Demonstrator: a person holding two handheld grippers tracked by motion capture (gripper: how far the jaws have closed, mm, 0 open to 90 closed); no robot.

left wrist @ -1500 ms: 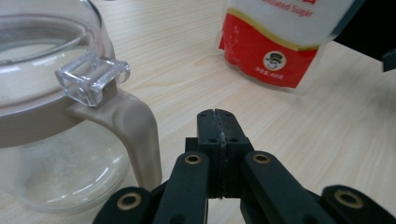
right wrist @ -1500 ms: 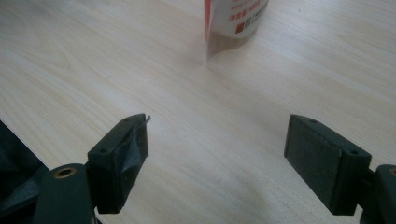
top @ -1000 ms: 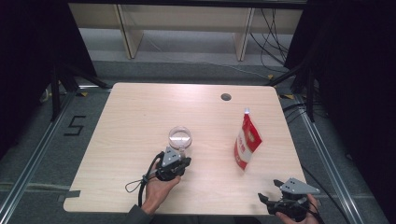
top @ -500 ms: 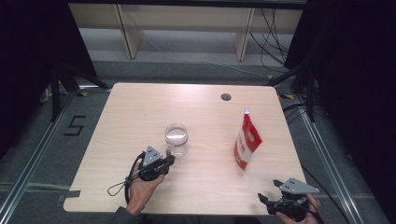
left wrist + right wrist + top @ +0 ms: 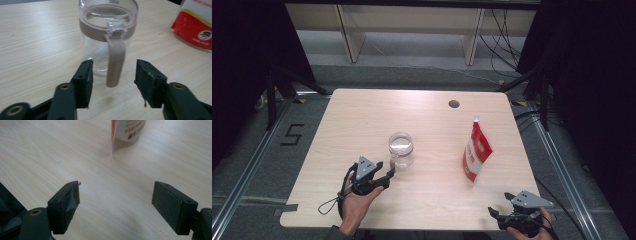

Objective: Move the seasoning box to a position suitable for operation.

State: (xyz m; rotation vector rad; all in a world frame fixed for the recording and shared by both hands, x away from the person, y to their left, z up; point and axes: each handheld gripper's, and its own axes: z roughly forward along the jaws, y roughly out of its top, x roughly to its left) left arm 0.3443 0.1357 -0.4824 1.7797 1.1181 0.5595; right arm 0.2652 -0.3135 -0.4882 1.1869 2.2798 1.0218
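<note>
Jug (image 5: 401, 148) of clear plastic stands upright near the middle of the tabletop (image 5: 362, 115), with a tan band round its rim and a tan handle (image 5: 115, 60) that hangs down its side toward the person. In the left gripper view the handle sits between the two black fingers (image 5: 83, 82) but touches neither — there is bare wood on both sides of it. The left gripper (image 5: 384, 176) lies low over the tabletop just in front of the jug, held in the person's left hand (image 5: 354, 207), its cable looping off to the side. Its jaws have just been opening, and they now stand released, with the handle's lower end loose in the gap. The jug itself looks empty, though a faint white film shows on its inside wall.

To the right of the jug, well apart from it, a red and white pouch (image 5: 475, 155) stands upright with a small cap at its top corner. Its red lower part shows at the upper right edge of the left gripper view (image 5: 193, 30).

The right gripper (image 5: 501, 216) rests at the near right corner of the tabletop — its fingers (image 5: 65, 205) are spread wide with nothing between them but pale wood grain. The foot of the pouch (image 5: 127, 135) shows ahead of them, well clear of both pads.
</note>
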